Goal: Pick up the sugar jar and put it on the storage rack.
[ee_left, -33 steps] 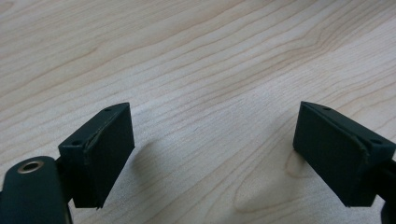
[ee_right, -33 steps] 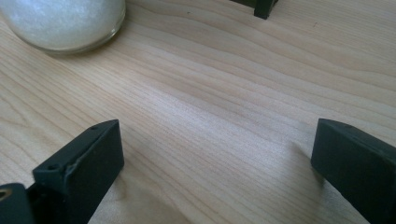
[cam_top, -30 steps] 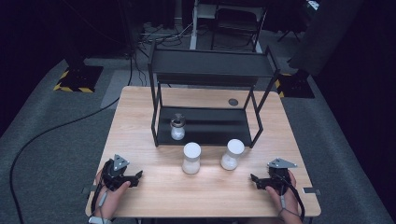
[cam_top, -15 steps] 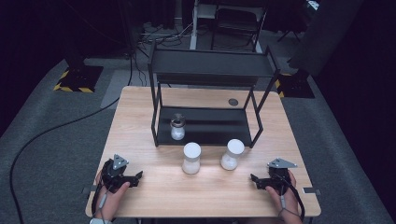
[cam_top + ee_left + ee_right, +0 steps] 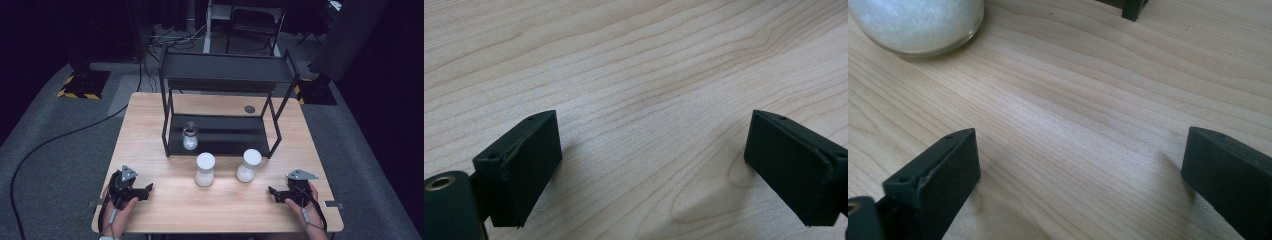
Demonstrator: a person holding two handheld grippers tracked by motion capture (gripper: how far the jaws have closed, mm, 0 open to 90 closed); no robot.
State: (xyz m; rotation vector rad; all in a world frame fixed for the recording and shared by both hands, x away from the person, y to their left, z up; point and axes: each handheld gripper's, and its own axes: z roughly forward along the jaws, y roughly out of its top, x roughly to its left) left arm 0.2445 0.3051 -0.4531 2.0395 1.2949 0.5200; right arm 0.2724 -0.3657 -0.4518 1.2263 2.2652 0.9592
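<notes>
Two white-lidded jars are seen standing upright on the wooden surface [image 5: 150, 130], just in front of a black two-tier shelf rack [image 5: 225, 75]. The left jar [image 5: 205, 169] is placed at about 6 o'clock from the rack's lower tray, and the right jar [image 5: 248, 165] is set just beside it at 3 o'clock, the two being apart and not touching. A smaller dark-capped jar [image 5: 189, 136] is seen upright on the rack's lower tray, at about 11 o'clock from the left jar. A small dark round disc [image 5: 249, 109] is set into the surface behind the rack.

The left hand-held gripper [image 5: 146, 188] is held low at the near left corner of the surface, at about 8 o'clock from the left jar and well apart from it. Its jaws have just been opening and are seen spread apart in the left gripper view, with only bare wood between them.

The right hand-held gripper [image 5: 273, 192] is held low at the near right corner, at about 5 o'clock from the right jar. Its jaws are seen standing wide apart in the right gripper view, with nothing between them; the glass base of a white-filled jar [image 5: 918, 25] is seen at 11 o'clock there, and a black rack foot [image 5: 1133, 7] at 1 o'clock.
</notes>
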